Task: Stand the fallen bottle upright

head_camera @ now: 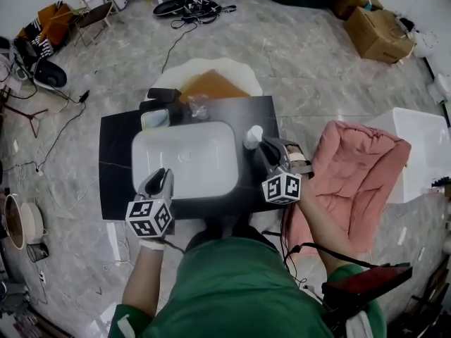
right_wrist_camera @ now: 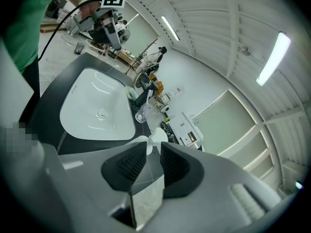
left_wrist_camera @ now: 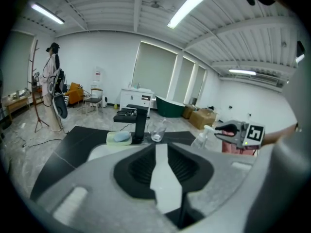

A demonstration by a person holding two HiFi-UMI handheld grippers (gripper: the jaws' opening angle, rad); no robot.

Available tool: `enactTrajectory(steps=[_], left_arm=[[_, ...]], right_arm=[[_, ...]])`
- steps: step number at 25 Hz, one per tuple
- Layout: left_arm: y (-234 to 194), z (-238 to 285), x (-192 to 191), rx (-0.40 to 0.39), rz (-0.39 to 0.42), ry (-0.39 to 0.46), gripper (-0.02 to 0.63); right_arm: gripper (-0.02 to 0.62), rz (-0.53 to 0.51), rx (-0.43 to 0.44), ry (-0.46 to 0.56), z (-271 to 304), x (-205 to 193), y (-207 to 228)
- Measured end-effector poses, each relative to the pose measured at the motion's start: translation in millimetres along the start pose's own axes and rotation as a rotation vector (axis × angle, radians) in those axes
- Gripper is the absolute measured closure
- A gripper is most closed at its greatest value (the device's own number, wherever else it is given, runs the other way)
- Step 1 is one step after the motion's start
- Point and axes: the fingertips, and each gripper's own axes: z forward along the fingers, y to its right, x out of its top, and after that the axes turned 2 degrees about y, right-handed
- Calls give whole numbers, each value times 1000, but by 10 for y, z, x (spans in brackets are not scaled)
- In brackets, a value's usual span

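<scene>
The bottle (head_camera: 252, 136), clear with a white pump top, stands upright on the black counter (head_camera: 116, 153) at the right edge of the white sink (head_camera: 183, 157). My right gripper (head_camera: 269, 148) is just behind it, jaws a little apart; in the right gripper view the pump top (right_wrist_camera: 155, 138) shows just past the tips of that gripper (right_wrist_camera: 153, 147), not pressed by the pads. The left gripper view shows the bottle (left_wrist_camera: 200, 139) upright beside the right gripper (left_wrist_camera: 218, 129). My left gripper (head_camera: 161, 182) hovers at the sink's near left corner, jaws together on nothing.
A black faucet (head_camera: 163, 96), a soap dish (head_camera: 155, 119) and a clear glass (head_camera: 198, 108) stand behind the sink. A pink-covered seat (head_camera: 359, 174) and a white box (head_camera: 423, 146) are to the right. Cardboard boxes (head_camera: 377, 30) and cables lie on the floor beyond.
</scene>
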Motion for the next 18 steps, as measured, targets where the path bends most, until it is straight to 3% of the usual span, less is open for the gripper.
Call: enactTrajectory(steps=[8,14,18], left_arm=[[20,66,166,-32,23,28,534],[30,35,548,-43,82,100,534],[87,-40,846,-52,131,163,534]], right_arm=[[508,335,-49,21,-271,53,266],[508,584,-88,105,-447,334,722],[508,677,-108,186,-612,618,1002]])
